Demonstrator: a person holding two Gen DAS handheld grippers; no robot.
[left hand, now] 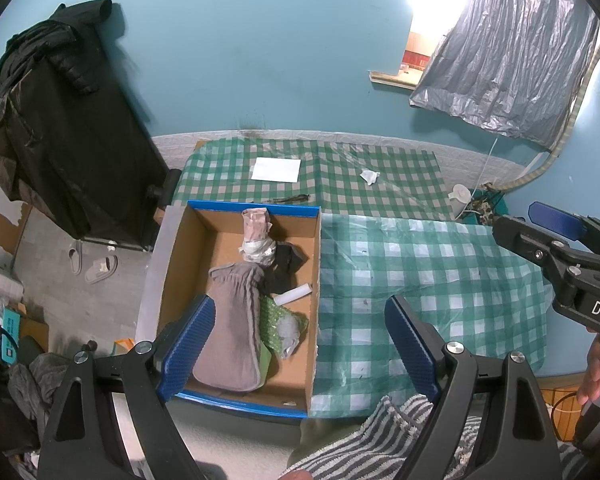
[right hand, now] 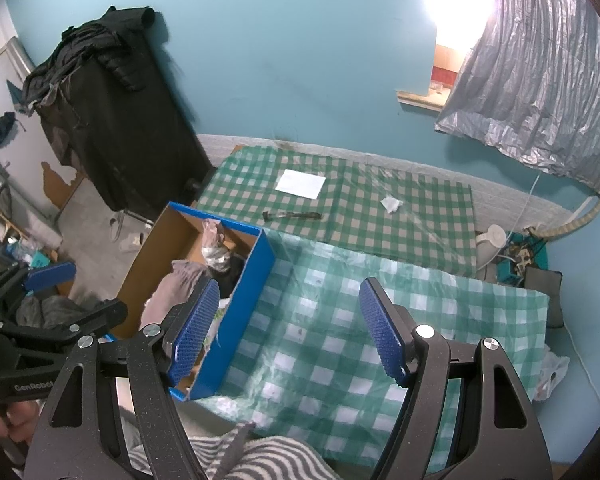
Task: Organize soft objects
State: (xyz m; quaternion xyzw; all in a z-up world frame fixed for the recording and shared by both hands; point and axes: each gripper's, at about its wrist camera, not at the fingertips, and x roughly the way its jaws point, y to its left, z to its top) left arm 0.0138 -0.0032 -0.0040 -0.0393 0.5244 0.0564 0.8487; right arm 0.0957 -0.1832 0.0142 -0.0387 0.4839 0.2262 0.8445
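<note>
An open cardboard box with a blue rim (left hand: 256, 209) (right hand: 256, 264) stands at the left end of the checked table. Inside lie a grey-brown towel (left hand: 232, 320) (right hand: 180, 284), a pink-and-white cloth bundle (left hand: 256, 236) (right hand: 214, 240), a black cloth (left hand: 286, 264), a green dotted cloth (left hand: 278, 320) and a white roll (left hand: 294, 294). My left gripper (left hand: 296, 348) hovers open above the box's near end with nothing between its blue pads. My right gripper (right hand: 288, 328) is open over the tablecloth beside the box's right wall, also holding nothing. It shows at the right edge of the left wrist view (left hand: 556, 232). A striped grey-white cloth (left hand: 380, 440) (right hand: 256, 460) lies below both grippers.
The green checked tablecloth (left hand: 440, 276) (right hand: 340, 340) carries a white sheet (left hand: 276, 169) (right hand: 301, 184), a crumpled tissue (left hand: 370, 177) (right hand: 391, 204) and a dark slim object (right hand: 292, 216). A black covered rack (left hand: 72, 144) stands left; slippers (left hand: 96, 266) on the floor. A white kettle (right hand: 490, 240) sits right.
</note>
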